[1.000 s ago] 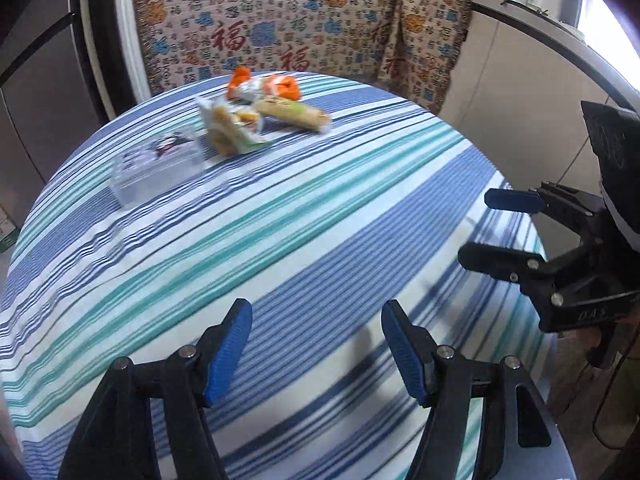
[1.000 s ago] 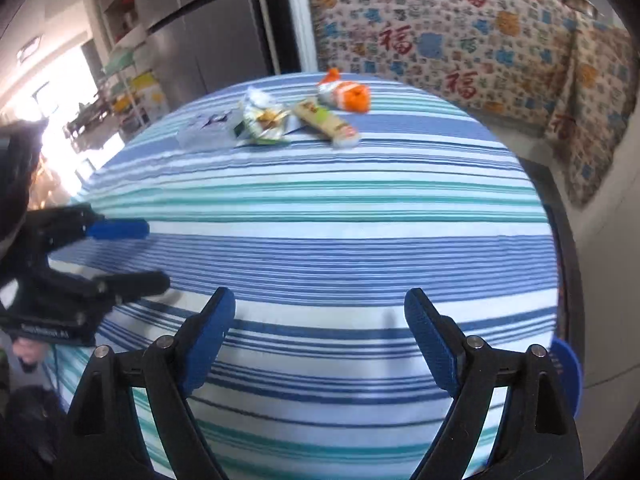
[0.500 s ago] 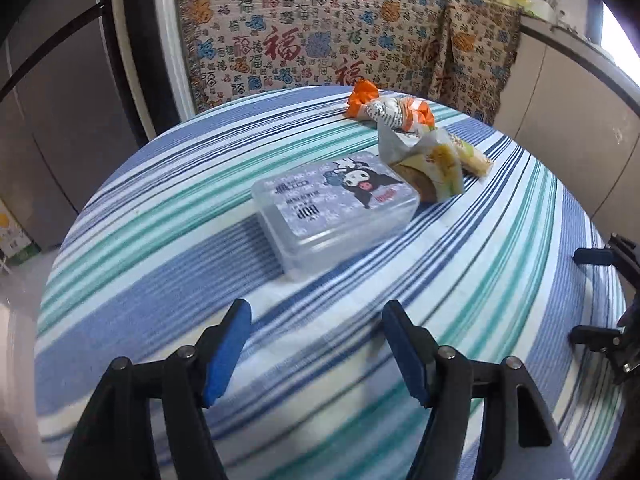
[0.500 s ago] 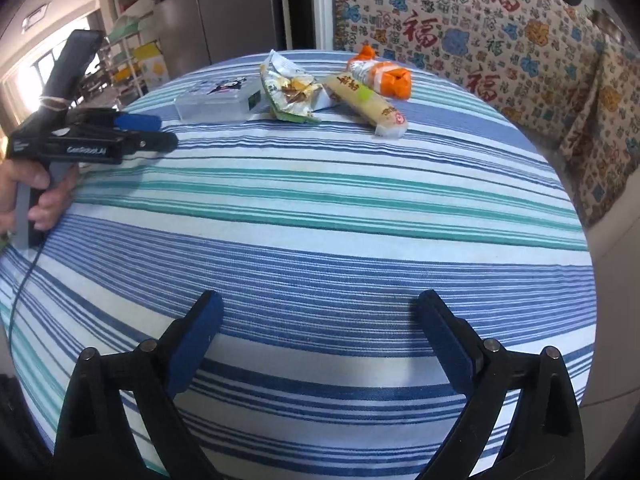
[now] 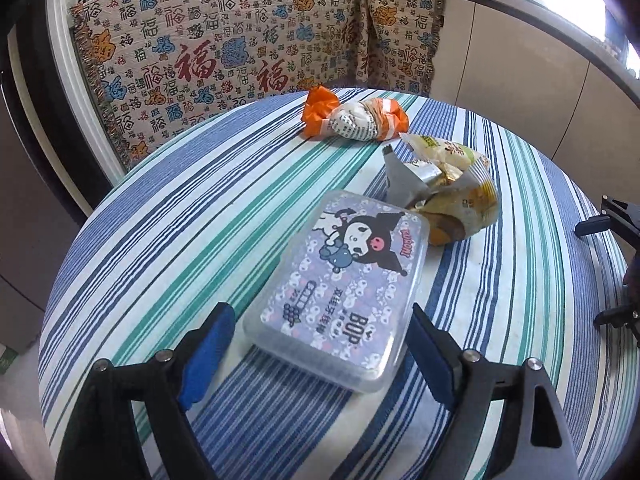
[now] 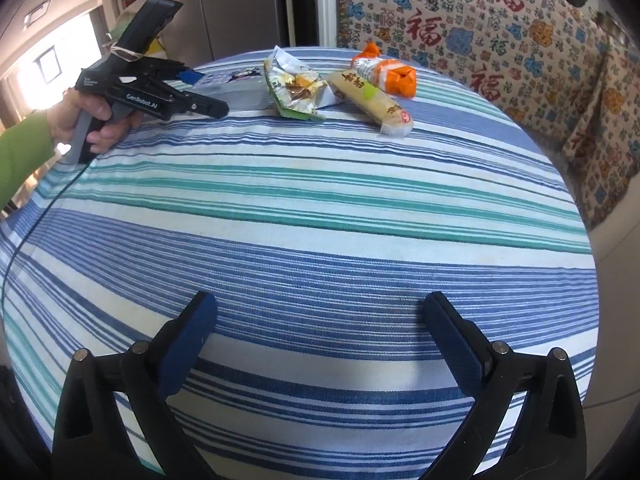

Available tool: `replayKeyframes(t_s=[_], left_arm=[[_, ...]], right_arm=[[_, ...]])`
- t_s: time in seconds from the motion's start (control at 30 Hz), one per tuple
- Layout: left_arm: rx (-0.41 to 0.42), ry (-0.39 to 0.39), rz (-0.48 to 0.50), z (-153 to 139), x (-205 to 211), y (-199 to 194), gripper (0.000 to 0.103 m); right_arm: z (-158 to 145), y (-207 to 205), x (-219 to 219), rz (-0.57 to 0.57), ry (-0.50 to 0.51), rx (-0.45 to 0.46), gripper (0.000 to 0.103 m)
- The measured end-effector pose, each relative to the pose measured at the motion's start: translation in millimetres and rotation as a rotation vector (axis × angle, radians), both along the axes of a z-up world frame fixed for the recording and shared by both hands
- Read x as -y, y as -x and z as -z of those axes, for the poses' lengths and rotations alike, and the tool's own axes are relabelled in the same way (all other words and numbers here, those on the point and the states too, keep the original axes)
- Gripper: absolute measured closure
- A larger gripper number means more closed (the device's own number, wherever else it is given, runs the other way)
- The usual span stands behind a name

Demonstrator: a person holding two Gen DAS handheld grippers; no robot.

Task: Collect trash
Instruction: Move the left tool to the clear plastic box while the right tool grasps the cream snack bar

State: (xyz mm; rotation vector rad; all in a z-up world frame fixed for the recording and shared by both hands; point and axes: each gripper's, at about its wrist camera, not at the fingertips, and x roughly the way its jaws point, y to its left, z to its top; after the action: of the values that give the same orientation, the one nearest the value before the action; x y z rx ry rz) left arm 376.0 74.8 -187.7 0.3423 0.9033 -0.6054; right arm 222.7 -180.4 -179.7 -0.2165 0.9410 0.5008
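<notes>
A clear plastic box (image 5: 336, 292) with a cartoon card inside lies on the striped tablecloth (image 5: 200, 216). Its near end sits between the fingers of my left gripper (image 5: 320, 350). The jaws are opening and the pads stand off the box. Behind it lie a torn yellow and silver wrapper (image 5: 444, 196), a long pale snack bar pack (image 5: 448, 150) and an orange and white wrapper (image 5: 354, 118). My right gripper (image 6: 320, 344) hovers over bare cloth, jaws opening wide with nothing between them. From there I see the left gripper (image 6: 204, 93) at the box (image 6: 240, 84).
The table is round, and its edge (image 6: 576, 216) curves close on the right. A bench draped in patterned fabric (image 5: 224, 48) stands behind it. A hand (image 6: 100, 120) in a green sleeve (image 6: 20, 156) holds the left gripper. Grey cabinet doors (image 6: 240, 4) stand at the back left.
My left gripper swung across the table to the plastic box and spread wider around its near end. My right gripper opened wider and edged slightly forward.
</notes>
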Motion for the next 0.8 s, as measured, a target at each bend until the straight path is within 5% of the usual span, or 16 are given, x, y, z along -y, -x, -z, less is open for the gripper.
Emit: replayKeyframes(t_s=[0.13, 0.17, 0.27, 0.53, 0.8], left_arm=[[0.016, -0.006, 0.001, -1.4, 6.7, -5.6, 0.02], [0.019, 0.003, 0.005, -2.5, 8.3, -3.4, 0.034], [0.018, 0.014, -0.065, -3.8, 10.9, 3.0, 0.041], [0.002, -0.004, -0.348, -6.9, 24.7, 77.9, 0.041], [0.014, -0.007, -0.461, -6.6, 59.2, 143.6, 0.036]], right_arm=[[0.3, -0.4, -0.5, 0.0, 0.001, 0.0, 0.0], [0.4, -0.5, -0.9, -0.001, 0.001, 0.0, 0.0], [0.1, -0.4, -0.5, -0.001, 0.0, 0.0, 0.0], [-0.1, -3.0, 8.1, 0.03, 0.011, 0.002, 0.002], [0.5, -10.7, 27.7, 0.096, 0.015, 0.004, 0.002]])
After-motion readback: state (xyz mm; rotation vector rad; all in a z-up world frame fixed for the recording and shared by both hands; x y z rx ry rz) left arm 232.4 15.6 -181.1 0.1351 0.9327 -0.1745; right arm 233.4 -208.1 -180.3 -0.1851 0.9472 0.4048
